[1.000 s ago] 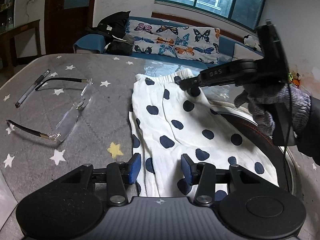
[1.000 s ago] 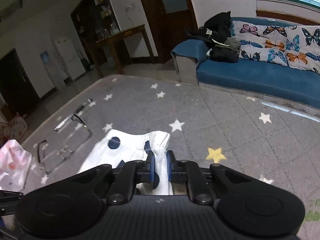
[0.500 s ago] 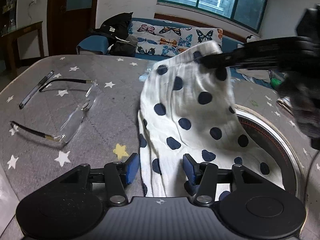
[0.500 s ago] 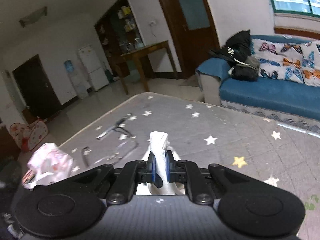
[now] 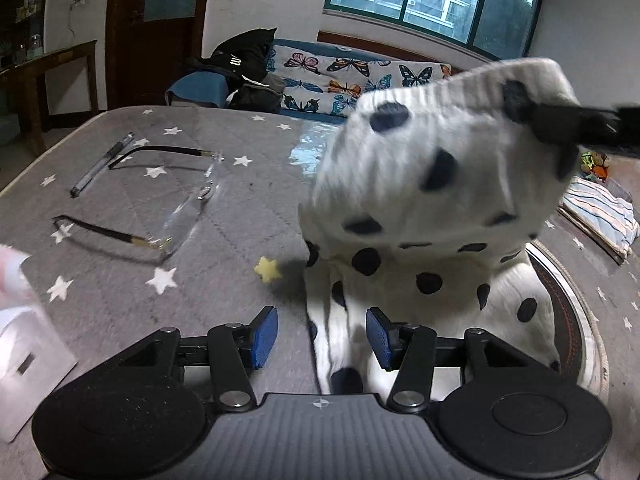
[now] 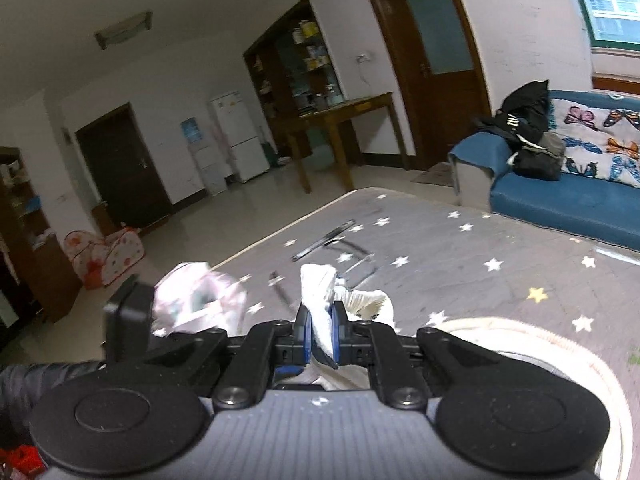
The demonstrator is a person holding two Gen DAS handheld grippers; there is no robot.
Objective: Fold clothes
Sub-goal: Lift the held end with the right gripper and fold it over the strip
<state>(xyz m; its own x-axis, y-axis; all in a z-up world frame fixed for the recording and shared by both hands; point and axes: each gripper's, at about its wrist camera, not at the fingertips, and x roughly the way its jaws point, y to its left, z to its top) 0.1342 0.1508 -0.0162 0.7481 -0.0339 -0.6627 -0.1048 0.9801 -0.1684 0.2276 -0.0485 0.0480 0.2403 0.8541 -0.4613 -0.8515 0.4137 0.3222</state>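
My left gripper (image 5: 322,338) sits low, jaws wide, holding nothing. The near end of the shorts (image 5: 424,240) lies right between its pads (image 5: 265,336), one edge running straight ahead along the fingers and still flat on the mat (image 5: 120,280). So the garment's long axis goes away from me, near hem at the left tool, waistband at the far end.

Right gripper (image 6: 321,338) is clamped on the waistband; white ribbed cloth bunches up between its pads (image 6: 303,334). From the left camera that end is up and ahead to the right, off the mat, curling back toward me over the flat part. Waistband faces me, dots blurred.

My read: the fold turns on laying the raised end down onto the near hem, along that same axis. Right arm carries; left is nearest the hem and could pin it.

Ahead-left of the left tool: glasses (image 5: 160,204), then a pen (image 5: 102,164). Both well apart from the cloth. Round disc (image 5: 576,312) sits under the shorts' right side.
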